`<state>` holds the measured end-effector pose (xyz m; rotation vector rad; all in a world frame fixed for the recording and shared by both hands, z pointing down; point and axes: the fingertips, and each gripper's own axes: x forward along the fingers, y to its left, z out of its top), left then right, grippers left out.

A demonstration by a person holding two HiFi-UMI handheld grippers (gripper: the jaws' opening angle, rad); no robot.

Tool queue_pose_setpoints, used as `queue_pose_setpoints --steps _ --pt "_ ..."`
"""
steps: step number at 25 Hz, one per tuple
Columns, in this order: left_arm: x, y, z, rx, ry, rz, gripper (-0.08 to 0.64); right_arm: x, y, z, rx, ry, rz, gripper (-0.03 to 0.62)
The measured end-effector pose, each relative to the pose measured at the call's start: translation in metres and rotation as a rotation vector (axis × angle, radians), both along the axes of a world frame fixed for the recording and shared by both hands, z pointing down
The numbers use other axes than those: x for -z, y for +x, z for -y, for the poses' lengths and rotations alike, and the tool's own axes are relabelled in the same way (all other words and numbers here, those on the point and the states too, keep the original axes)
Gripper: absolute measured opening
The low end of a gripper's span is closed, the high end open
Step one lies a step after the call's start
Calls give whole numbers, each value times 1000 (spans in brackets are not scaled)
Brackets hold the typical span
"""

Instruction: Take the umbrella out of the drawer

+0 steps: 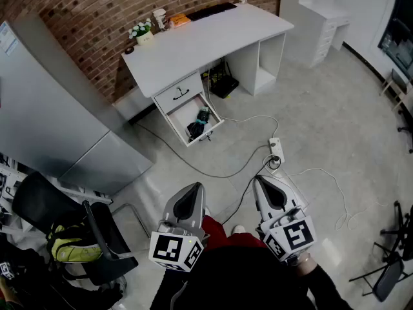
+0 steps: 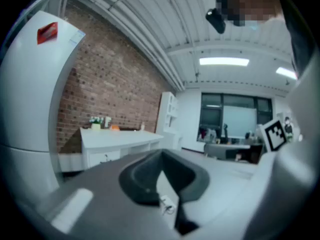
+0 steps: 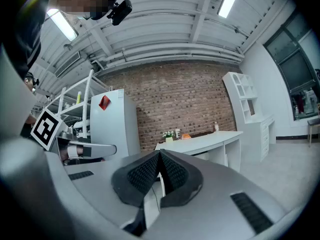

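The umbrella (image 1: 199,124) lies in the open drawer (image 1: 182,114) under the table (image 1: 213,37), its long side running in and out with the drawer. It is far ahead of me — almost straight in front of my left gripper (image 1: 193,189), the nearer one. My right gripper (image 1: 262,182) is off to the side. Both are squeezed shut, holding nothing.

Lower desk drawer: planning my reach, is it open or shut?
Open: the lower drawer juts from the desk, dark things visible inside.
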<state>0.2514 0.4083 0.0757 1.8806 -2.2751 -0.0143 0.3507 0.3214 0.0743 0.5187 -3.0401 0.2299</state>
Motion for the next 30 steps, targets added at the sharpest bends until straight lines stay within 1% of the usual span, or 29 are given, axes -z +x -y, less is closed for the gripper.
queue_pose_setpoints --steps 6,9,12,15,19,24,28,30 --pt "2 -8 -12 61 19 5 3 6 1 -8 17 -54 78 -3" --pt "3 -10 -15 82 27 -1 4 3 7 -5 6 -61 80 -2" --pt "4 -14 -18 89 17 5 3 3 11 -3 -7 -67 85 -3" --pt "5 -23 -17 101 11 2 4 6 11 1 -20 -80 101 -2" --pt "1 -41 -6 109 -7 10 5 7 3 10 -36 -79 98 -3" --pt "-10 -84 18 99 -15 -9 5 1 -28 26 -44 -99 109 -2" --pt "-24 -137 44 78 -42 -33 5 4 -75 42 -36 -107 128 -2" --pt "-32 -167 60 60 -59 -44 6 0 -104 54 -51 -120 115 -3"
